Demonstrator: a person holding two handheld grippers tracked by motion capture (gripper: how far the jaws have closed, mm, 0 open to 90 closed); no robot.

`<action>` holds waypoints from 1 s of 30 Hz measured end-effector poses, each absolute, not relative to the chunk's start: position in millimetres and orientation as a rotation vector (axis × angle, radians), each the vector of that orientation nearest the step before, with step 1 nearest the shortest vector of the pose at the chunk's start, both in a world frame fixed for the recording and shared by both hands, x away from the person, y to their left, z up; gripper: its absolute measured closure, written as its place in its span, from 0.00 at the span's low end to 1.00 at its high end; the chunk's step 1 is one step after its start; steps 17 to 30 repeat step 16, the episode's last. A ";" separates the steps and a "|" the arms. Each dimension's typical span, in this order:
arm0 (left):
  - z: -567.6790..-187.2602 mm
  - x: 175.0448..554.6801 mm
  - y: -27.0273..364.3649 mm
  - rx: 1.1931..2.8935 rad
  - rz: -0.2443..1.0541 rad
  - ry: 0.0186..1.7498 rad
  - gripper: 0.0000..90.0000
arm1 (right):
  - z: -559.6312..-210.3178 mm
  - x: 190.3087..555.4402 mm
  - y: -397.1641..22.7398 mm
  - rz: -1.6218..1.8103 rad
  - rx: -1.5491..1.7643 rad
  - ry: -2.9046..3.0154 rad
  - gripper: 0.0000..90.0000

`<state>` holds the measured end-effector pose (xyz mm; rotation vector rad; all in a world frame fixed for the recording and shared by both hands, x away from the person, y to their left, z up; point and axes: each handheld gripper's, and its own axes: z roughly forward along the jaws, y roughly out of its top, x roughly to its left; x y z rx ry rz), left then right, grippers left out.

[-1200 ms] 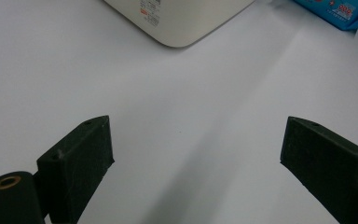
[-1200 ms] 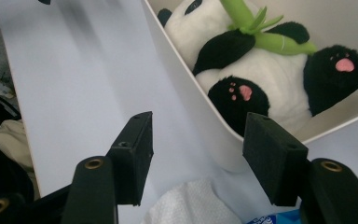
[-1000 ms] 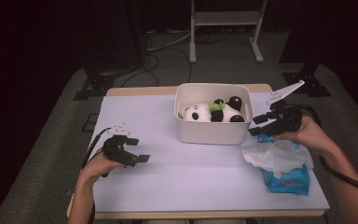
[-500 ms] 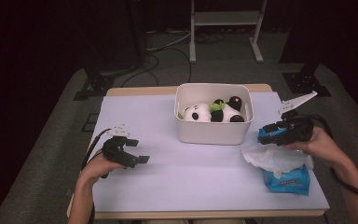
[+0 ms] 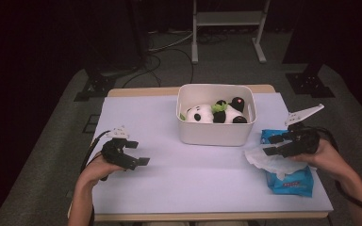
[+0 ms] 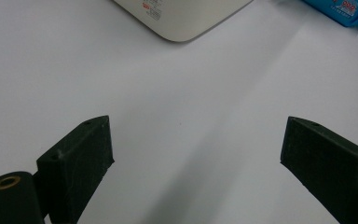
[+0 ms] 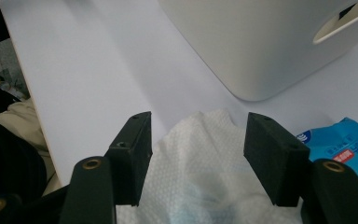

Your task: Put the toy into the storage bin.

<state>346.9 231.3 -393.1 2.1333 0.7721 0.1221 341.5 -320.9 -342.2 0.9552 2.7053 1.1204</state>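
From above, a white rectangular plastic bin (image 5: 215, 123) holding black-and-white plush toys (image 5: 214, 114) sits on the pale lavender table (image 5: 169, 188). Right of the bin, the right gripper (image 5: 273, 144) hovers over a crumpled white wet wipe (image 5: 269, 162) pulled from a blue plastic wipes pack (image 5: 290, 181). Left of the bin, well apart, the left gripper (image 5: 142, 161) rests in the person's hand.

Left gripper view: jaws spread wide over bare table, nothing between them, the bin's corner (image 6: 182, 18) ahead.

Right gripper view: jaws partly open just above the wipe (image 7: 200, 154), pads not pressing it; the bin (image 7: 261, 42) lies beyond, the wipes pack (image 7: 340, 140) beside.
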 end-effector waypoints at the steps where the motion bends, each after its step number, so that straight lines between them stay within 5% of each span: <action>1: -393.0 346.6 231.3 2.134 0.124 0.772 0.09 | -342.9 340.2 -321.4 1.122 0.955 2.706 0.45; 30: -391.8 344.6 229.5 2.141 0.125 0.764 0.09 | -359.9 321.5 -327.7 1.166 0.968 2.700 0.42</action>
